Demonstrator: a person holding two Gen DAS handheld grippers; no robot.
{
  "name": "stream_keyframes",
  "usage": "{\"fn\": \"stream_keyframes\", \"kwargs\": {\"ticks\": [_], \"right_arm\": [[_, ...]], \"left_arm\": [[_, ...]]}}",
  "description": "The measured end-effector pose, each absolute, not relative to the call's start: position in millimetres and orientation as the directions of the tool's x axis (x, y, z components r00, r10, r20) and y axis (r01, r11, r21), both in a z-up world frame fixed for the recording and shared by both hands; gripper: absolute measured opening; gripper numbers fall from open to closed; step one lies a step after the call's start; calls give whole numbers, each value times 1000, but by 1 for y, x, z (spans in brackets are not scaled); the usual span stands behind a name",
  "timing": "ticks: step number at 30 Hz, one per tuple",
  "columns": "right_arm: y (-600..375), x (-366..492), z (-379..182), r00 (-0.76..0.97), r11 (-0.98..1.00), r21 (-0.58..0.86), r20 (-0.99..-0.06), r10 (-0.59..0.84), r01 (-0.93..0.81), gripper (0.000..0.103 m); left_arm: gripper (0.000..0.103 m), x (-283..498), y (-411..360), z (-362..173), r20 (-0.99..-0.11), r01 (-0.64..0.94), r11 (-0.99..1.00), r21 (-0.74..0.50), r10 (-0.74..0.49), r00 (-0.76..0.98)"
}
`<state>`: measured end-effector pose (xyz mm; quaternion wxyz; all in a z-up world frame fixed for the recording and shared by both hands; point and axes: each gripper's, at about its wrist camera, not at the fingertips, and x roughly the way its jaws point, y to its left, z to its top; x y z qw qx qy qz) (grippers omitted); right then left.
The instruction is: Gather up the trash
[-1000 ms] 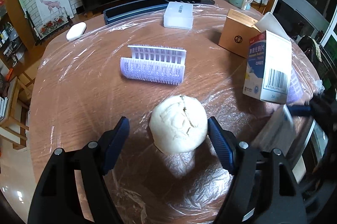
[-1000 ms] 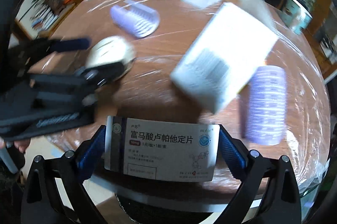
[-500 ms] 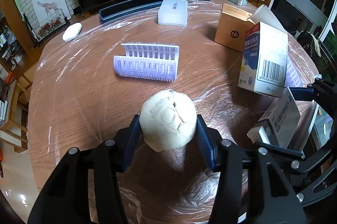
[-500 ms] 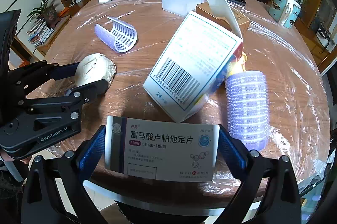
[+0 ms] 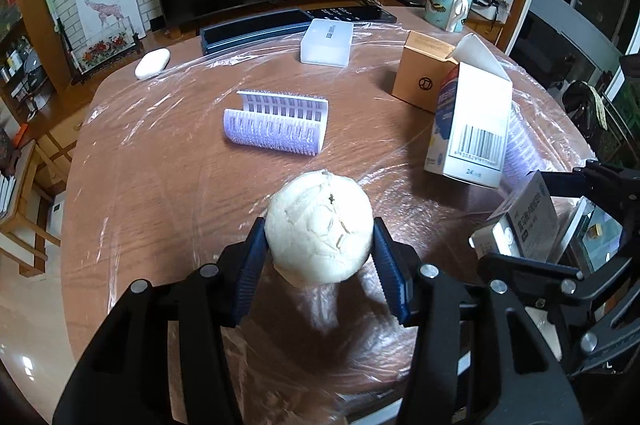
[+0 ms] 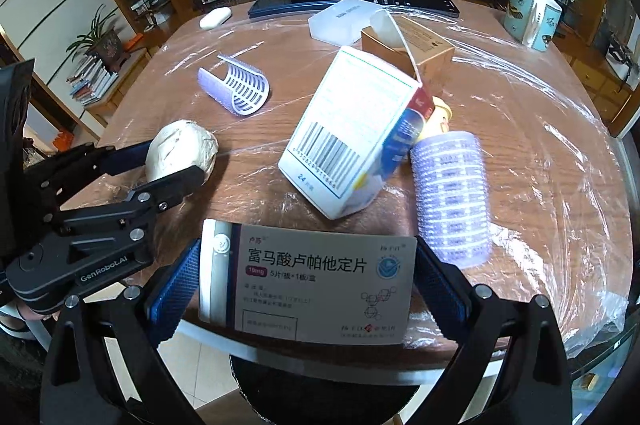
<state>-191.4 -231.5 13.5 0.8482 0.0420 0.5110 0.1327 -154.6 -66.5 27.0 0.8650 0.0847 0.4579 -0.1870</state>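
My left gripper [image 5: 320, 253] is shut on a white crumpled paper ball [image 5: 319, 227], its blue pads pressing both sides just above the film-covered wooden table [image 5: 160, 185]. In the right wrist view the same ball [image 6: 180, 149] sits between the left gripper's fingers [image 6: 172, 181]. My right gripper [image 6: 306, 289] is shut on a flat grey-and-white medicine box [image 6: 308, 281], held crosswise over the table's near edge. That box [image 5: 528, 221] shows at the right in the left wrist view. An opened white carton with a barcode [image 6: 352, 133] lies tilted mid-table.
A purple hair roller [image 6: 452, 197] lies beside the carton, and a half roller [image 5: 276, 123] sits mid-table. Further back are a brown box [image 5: 424, 77], a clear plastic case [image 5: 328, 41], a mug [image 5: 446, 5], a remote [image 5: 352, 13] and a white case [image 5: 152, 63]. A dark bin [image 6: 320, 397] stands below the table edge.
The left gripper closed from wide open onto the paper ball and lifted it slightly. The right gripper, still holding the medicine box, rose a little and steadied.
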Motion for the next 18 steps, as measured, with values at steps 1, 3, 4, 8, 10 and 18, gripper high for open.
{"fn": "stream_keyframes", "kwargs": {"ticks": [1, 3, 4, 8, 10, 18], "right_arm": [[-234, -193, 14, 444, 959, 215, -853, 275, -182, 97], [-240, -196, 16, 450, 959, 219, -849, 278, -180, 97], [-242, -196, 17, 452, 958, 221, -847, 280, -180, 97], [-252, -203, 20, 460, 955, 235, -838, 294, -181, 97], [-257, -208, 22, 464, 953, 241, -834, 299, -181, 97], [-277, -226, 27, 471, 945, 269, -820, 325, -186, 97]], "left_arm": [[53, -157, -66, 28, -823, 394, 919, -30, -247, 512], [53, -160, -66, 28, -822, 384, 922, -38, -247, 513], [53, -162, -66, 29, -822, 380, 924, -40, -247, 513], [53, -170, -70, 30, -821, 374, 927, -38, -242, 517], [53, -174, -73, 32, -819, 373, 928, -27, -234, 524], [53, -193, -79, 39, -811, 365, 931, -34, -239, 534]]}}
